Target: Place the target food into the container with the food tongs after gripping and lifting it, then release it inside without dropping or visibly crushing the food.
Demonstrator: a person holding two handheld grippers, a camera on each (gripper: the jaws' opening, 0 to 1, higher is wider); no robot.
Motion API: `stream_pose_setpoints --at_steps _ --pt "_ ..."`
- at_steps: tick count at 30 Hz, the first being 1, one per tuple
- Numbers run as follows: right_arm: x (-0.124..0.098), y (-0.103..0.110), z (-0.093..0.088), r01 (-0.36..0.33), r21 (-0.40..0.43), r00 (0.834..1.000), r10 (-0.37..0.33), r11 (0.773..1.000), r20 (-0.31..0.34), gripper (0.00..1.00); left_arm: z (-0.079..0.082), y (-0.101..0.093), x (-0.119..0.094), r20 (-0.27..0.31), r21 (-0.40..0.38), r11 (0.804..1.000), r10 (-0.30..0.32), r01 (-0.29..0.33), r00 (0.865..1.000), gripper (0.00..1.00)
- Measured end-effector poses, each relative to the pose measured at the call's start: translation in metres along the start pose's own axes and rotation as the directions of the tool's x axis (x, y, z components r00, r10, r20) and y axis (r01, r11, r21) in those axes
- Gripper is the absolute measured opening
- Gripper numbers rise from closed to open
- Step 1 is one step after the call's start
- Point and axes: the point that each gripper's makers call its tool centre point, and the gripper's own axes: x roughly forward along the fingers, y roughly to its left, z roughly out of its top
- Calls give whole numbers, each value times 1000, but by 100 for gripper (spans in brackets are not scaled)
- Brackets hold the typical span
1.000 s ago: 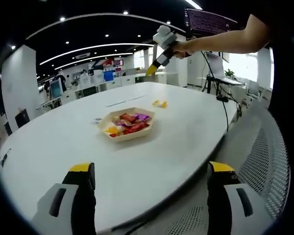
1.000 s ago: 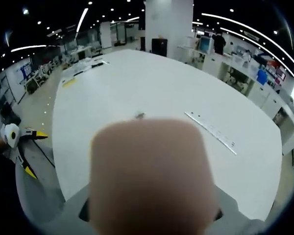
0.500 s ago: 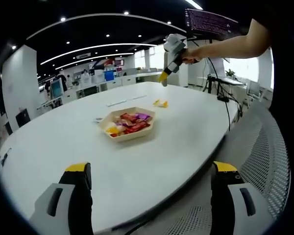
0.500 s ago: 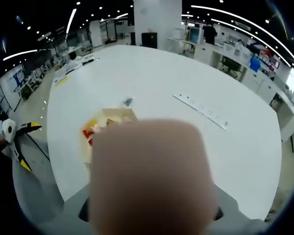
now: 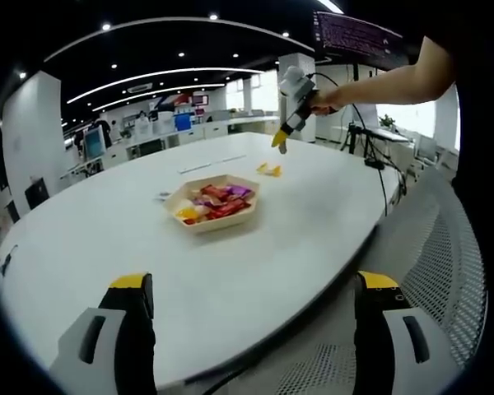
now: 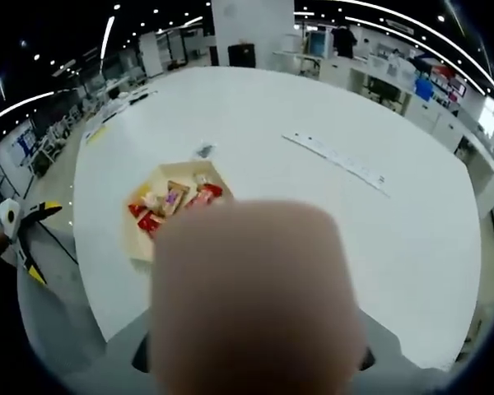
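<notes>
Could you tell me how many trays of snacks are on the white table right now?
1. A single hexagonal tray of wrapped snacks sits near the middle of the white table; it shows in the right gripper view too, partly hidden there by a blurred pale shape.

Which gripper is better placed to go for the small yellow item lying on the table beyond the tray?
Right, probably. The right gripper hangs above the table close to the yellow item, while the left gripper sits back at the near edge, with the tray between.

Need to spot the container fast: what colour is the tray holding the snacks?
Pale beige tray, clearest in the left gripper view.
</notes>
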Motion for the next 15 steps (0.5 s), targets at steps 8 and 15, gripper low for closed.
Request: stream_pose_setpoints --at_steps 8,15 --pt "8 -24 -13 29 46 999 -28 999 -16 29 -3 0 2 -19 -4 1000 1 -1 1000 99" --pt "16 -40 -24 47 83 998 -44 995 -32 30 -6 1 2 -34 -5 1000 4 -4 999 99"
